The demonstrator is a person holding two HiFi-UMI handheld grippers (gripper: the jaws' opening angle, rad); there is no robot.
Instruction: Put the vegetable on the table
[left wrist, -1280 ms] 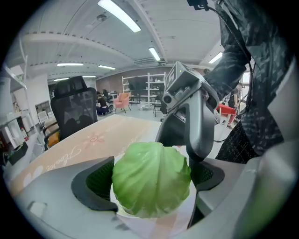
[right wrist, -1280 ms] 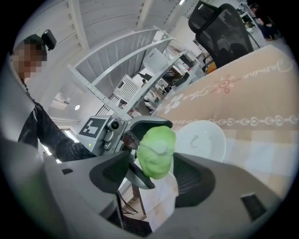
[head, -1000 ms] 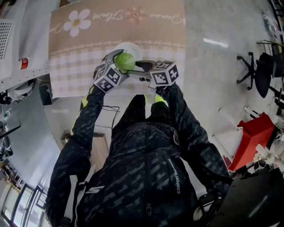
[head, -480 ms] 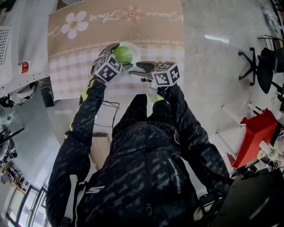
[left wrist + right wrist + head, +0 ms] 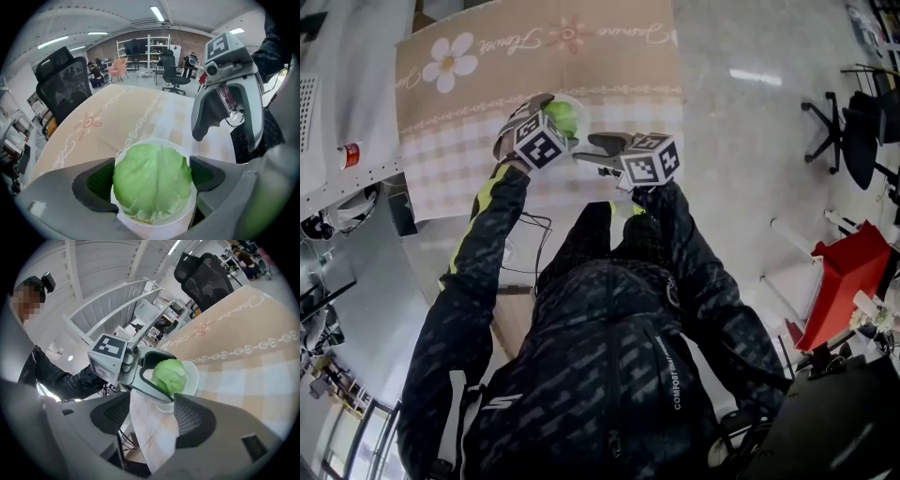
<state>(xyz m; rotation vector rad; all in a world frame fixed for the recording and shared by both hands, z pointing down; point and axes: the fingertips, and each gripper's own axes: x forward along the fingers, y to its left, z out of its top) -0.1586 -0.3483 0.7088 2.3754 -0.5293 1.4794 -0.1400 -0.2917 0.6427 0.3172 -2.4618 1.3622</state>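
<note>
A round green cabbage [image 5: 563,118] sits between the jaws of my left gripper [image 5: 560,114], directly over a white bowl [image 5: 580,102] on the beige flowered tablecloth [image 5: 581,56]. In the left gripper view both pads press the sides of the cabbage [image 5: 152,187], with the bowl's rim [image 5: 140,143] just beneath it. My right gripper [image 5: 586,150] stands to the right near the table's front edge, open, with nothing between its jaws. From the right gripper view, the cabbage [image 5: 169,373] shows in the left gripper's jaws above the bowl [image 5: 191,376].
The cloth hangs over the table's near edge [image 5: 534,192]. A white desk with a red can [image 5: 350,154] stands at the left. Black office chairs [image 5: 853,141] and a red box [image 5: 839,291] are on the floor at the right.
My left gripper has carried the cabbage a little to the left and farther over the bowl, away from the right gripper. The right gripper has stayed where it was, still open.
</note>
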